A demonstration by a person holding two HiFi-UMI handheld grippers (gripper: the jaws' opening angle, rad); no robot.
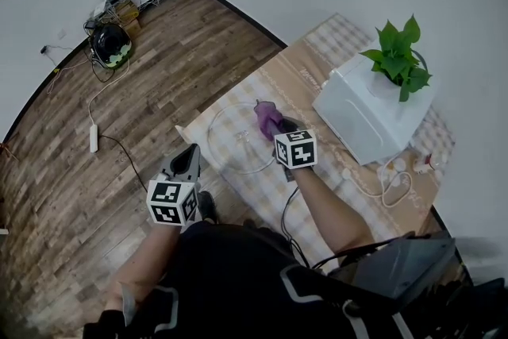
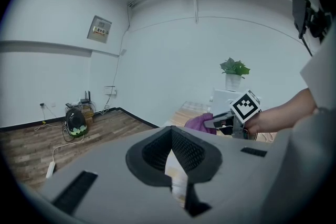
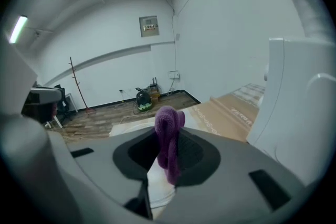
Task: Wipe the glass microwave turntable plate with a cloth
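The round glass turntable plate (image 1: 232, 144) lies on a checked tablecloth near the table's left corner. My right gripper (image 1: 274, 125) is over the plate's right rim, shut on a purple cloth (image 1: 265, 117). In the right gripper view the cloth (image 3: 168, 131) stands bunched up between the jaws of the right gripper (image 3: 167, 139). My left gripper (image 1: 193, 152) hovers just off the plate's left side at the table edge, its jaws together and empty. From the left gripper (image 2: 172, 131), the purple cloth (image 2: 198, 123) and the right gripper's marker cube (image 2: 245, 106) show ahead.
A white microwave (image 1: 367, 111) with a potted plant (image 1: 399, 58) on top stands at the table's right. A white power strip and cables (image 1: 390, 172) lie in front of it. On the wooden floor are a black bag (image 1: 110, 44) and a cord (image 1: 94, 136).
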